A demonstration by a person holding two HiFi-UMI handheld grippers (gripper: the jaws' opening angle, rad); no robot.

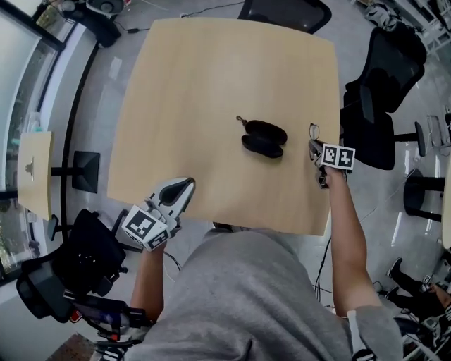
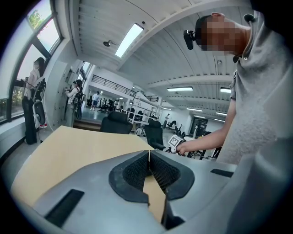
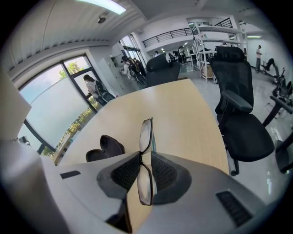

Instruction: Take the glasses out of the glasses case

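The black glasses case lies open on the middle of the wooden table; in the right gripper view the case sits to the left of the jaws. My right gripper is near the table's right edge, shut on the thin-framed glasses. Its pads pinch the glasses at the bridge, one lens sticking out ahead and one behind, well clear of the case. My left gripper hovers at the table's front edge, and its pads meet with nothing between them.
Black office chairs stand close to the table's right side, and another chair is at the far edge. A small side table and black gear sit on the floor to the left.
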